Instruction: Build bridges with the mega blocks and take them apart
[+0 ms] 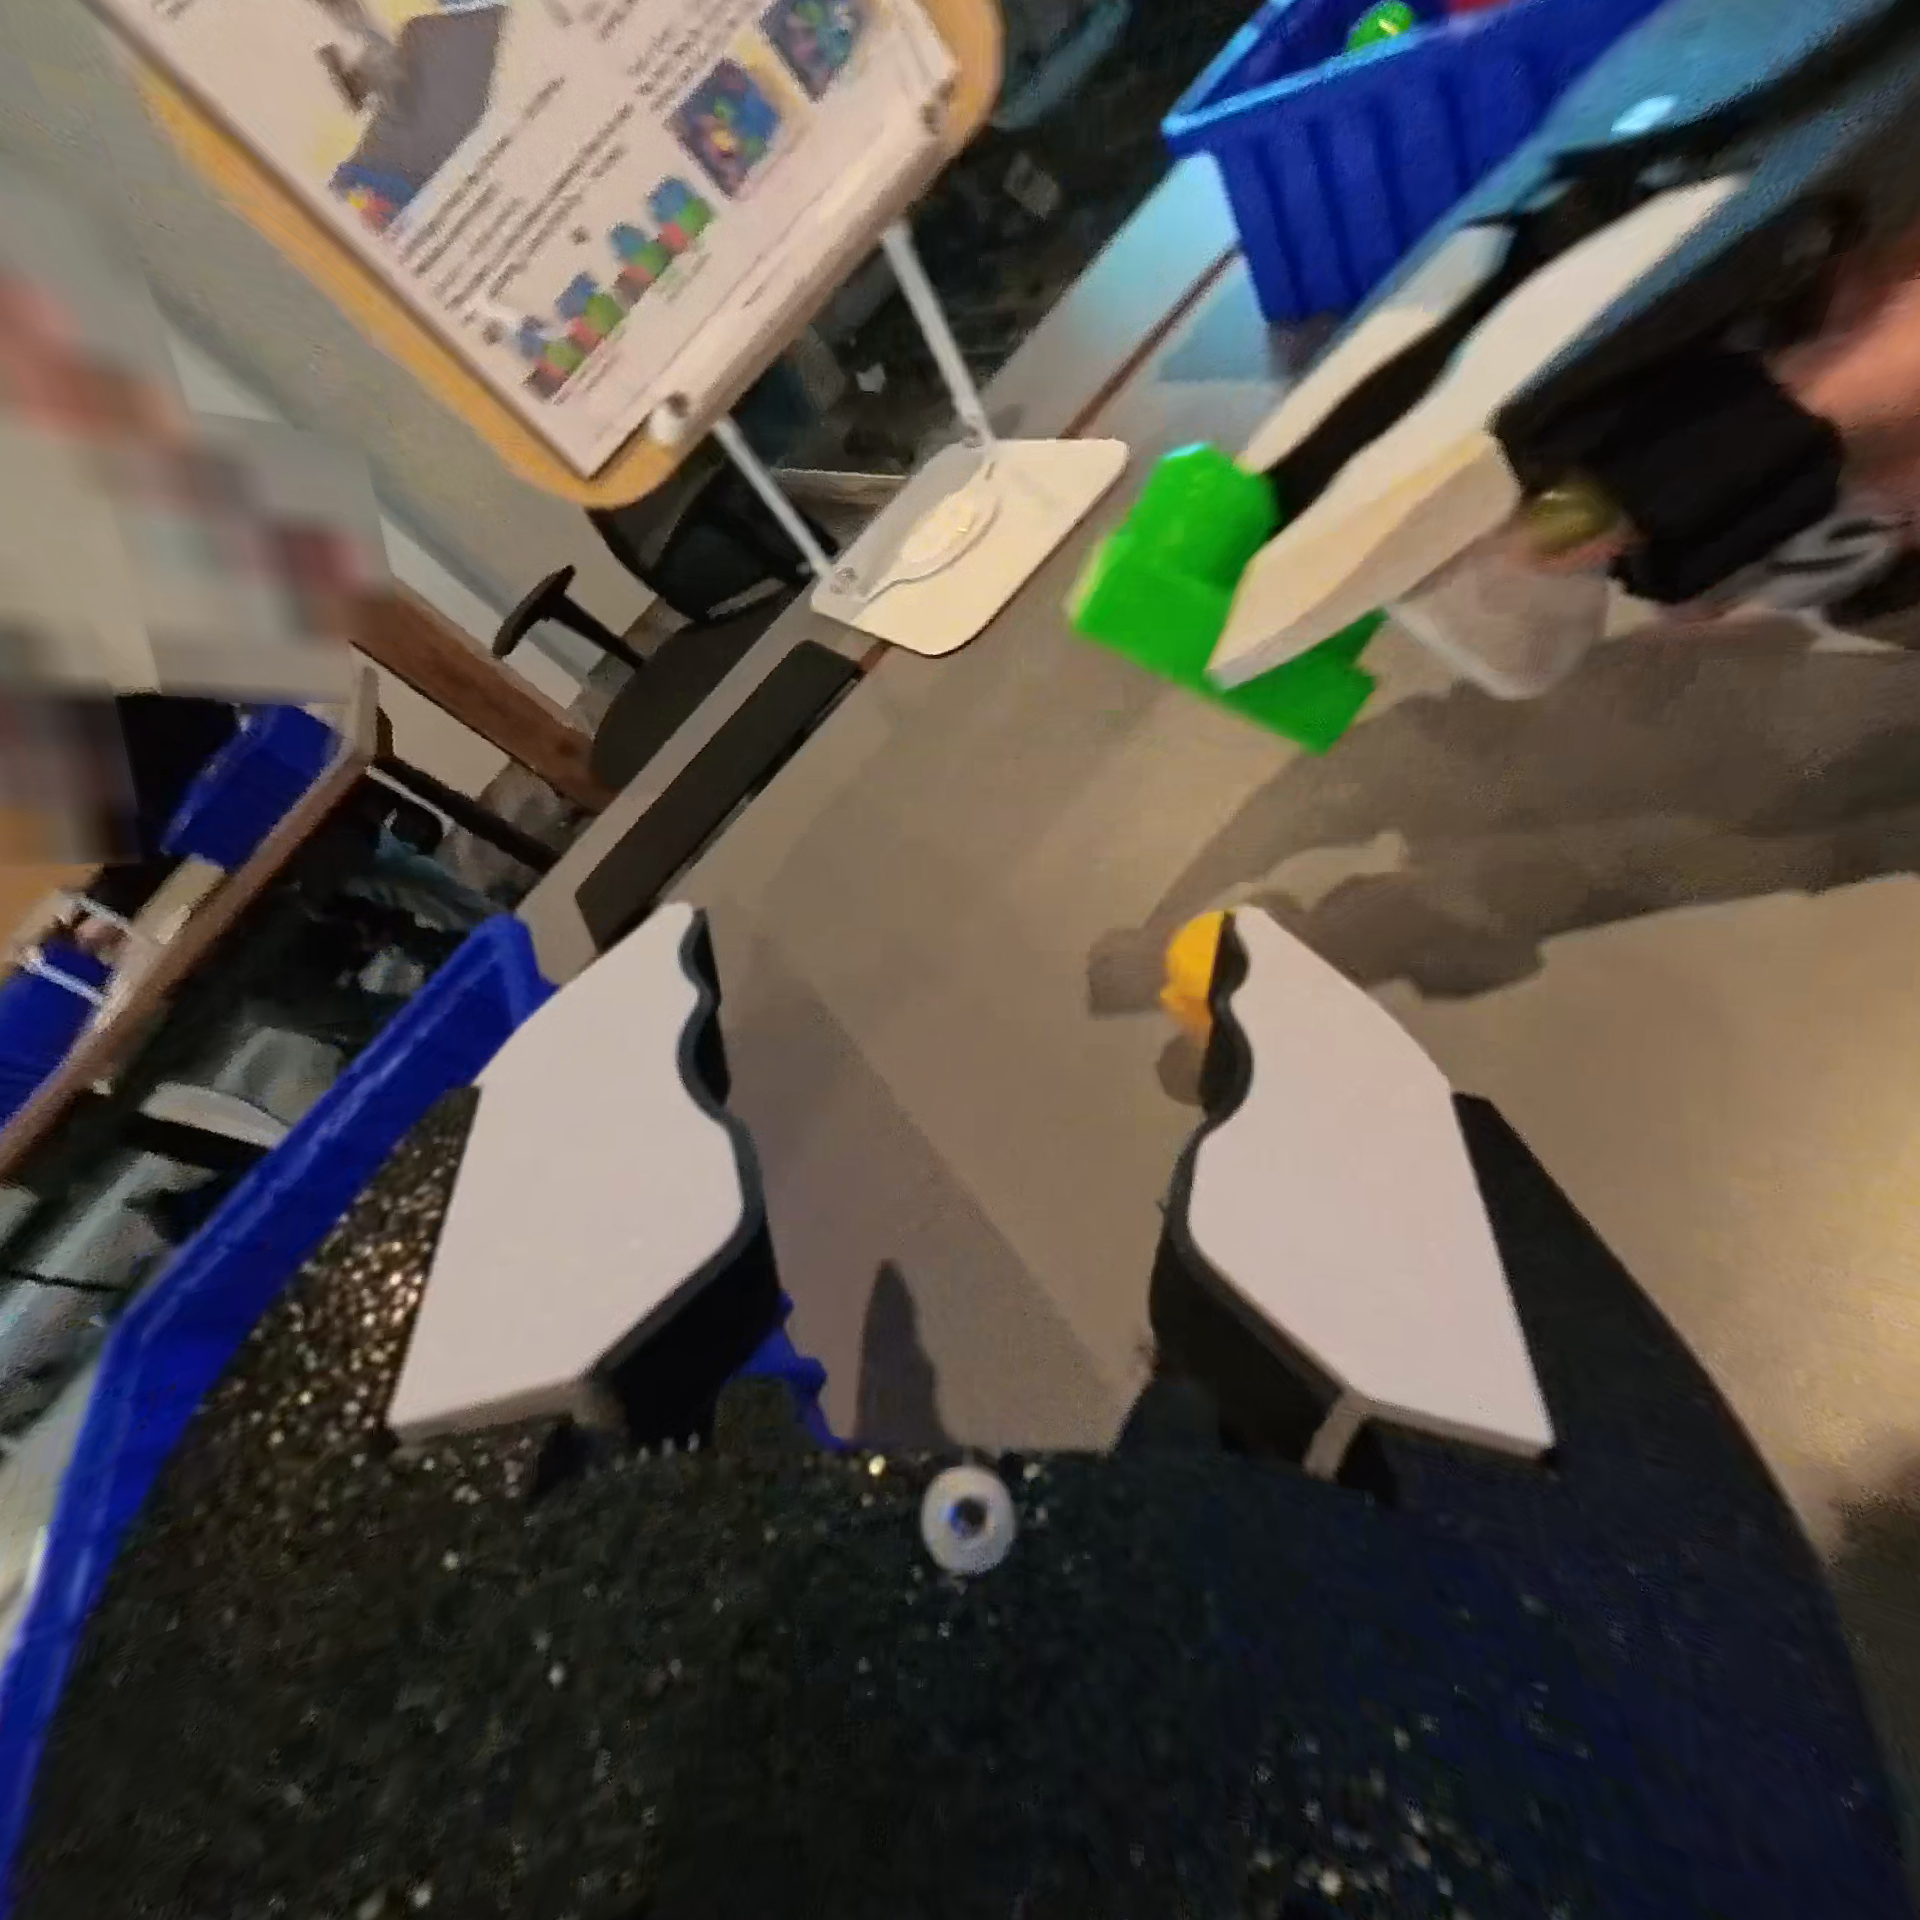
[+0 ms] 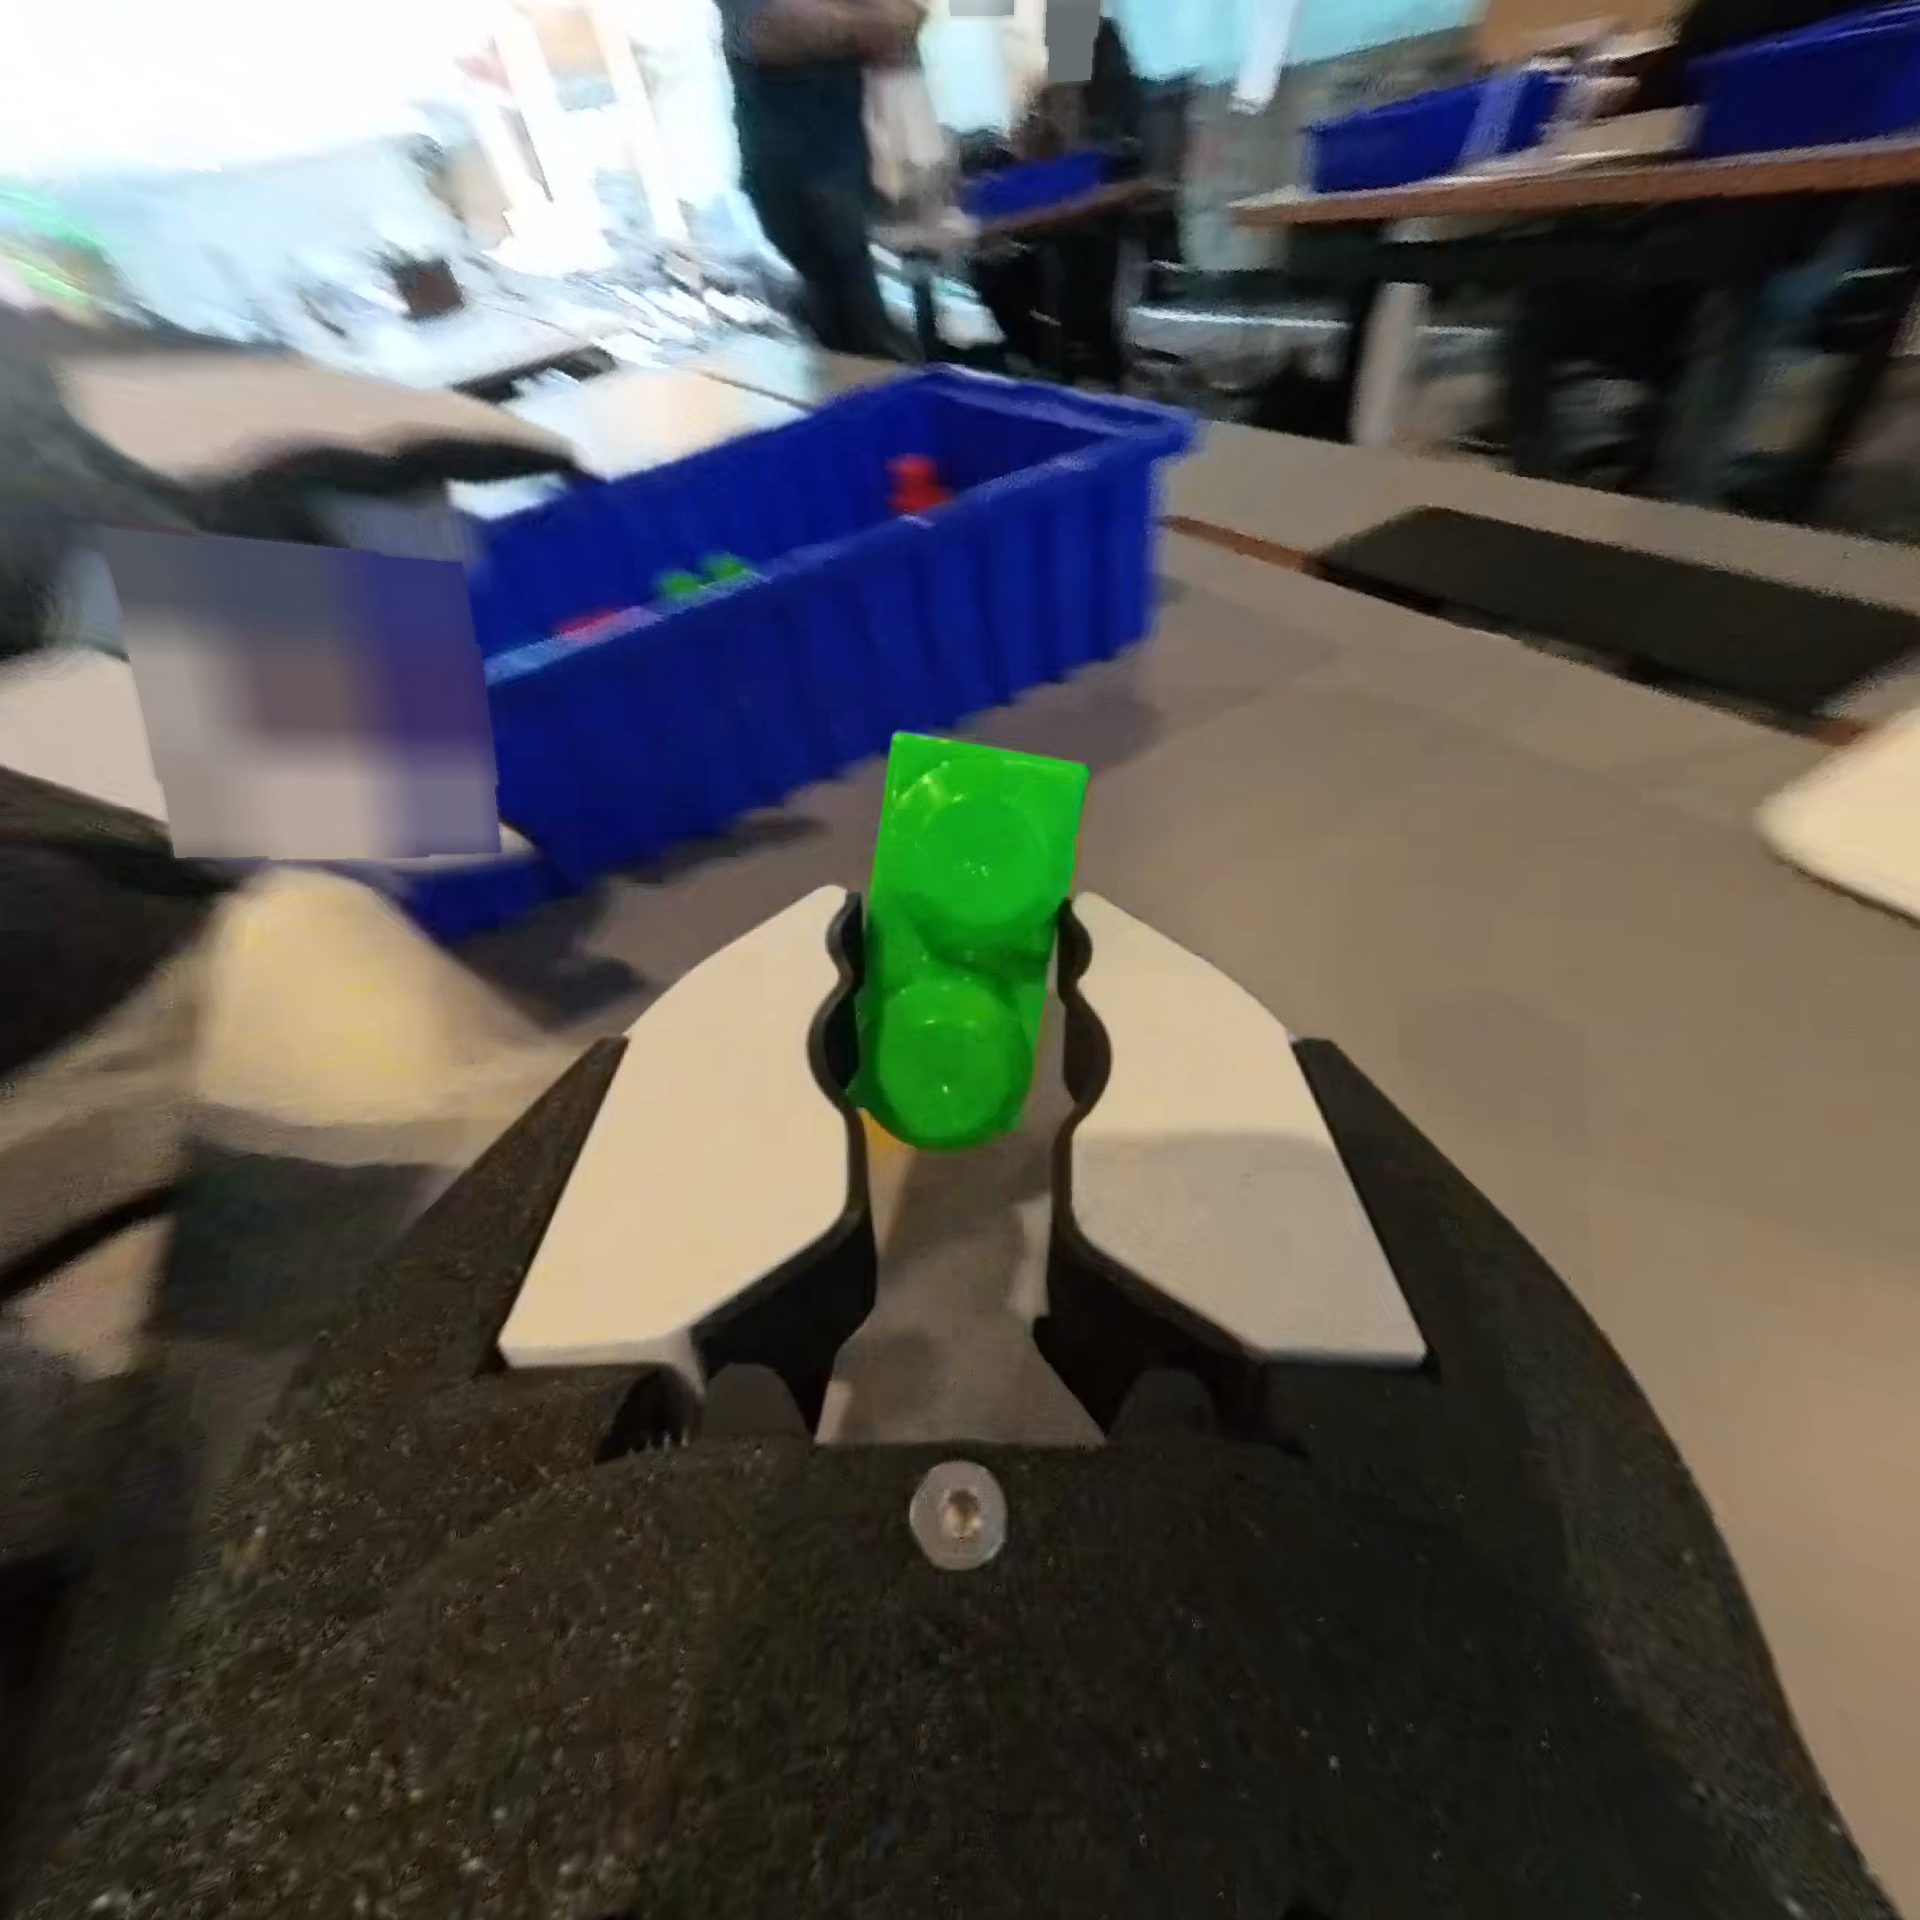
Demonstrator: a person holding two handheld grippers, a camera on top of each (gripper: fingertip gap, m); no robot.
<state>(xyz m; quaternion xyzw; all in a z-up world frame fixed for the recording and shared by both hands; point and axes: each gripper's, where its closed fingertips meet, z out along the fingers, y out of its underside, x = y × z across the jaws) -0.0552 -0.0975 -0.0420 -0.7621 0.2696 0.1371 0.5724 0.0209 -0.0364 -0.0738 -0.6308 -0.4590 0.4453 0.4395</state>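
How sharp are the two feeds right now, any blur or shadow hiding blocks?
Left wrist view: background smeared, green block fairly clear, yellow block half hidden behind a finger, in shadow. Right wrist view: green block sharp; blue bin and room blurred.

**Block and bin count**

Blocks: 1 green mega block point(image 2: 961, 935), two studs, clamped in the right gripper point(image 2: 956, 997). 1 yellow block point(image 1: 1190, 971), partly hidden behind a finger of the left gripper point(image 1: 966, 997). Grippers: 2. Blue bins: 1 near bin point(image 2: 831, 665) w/ approx. 2 red and 2 green pieces inside, too blurred for a firm count; 3 more on far tables. Instruction boards on stand: 1 point(image 1: 582, 208).
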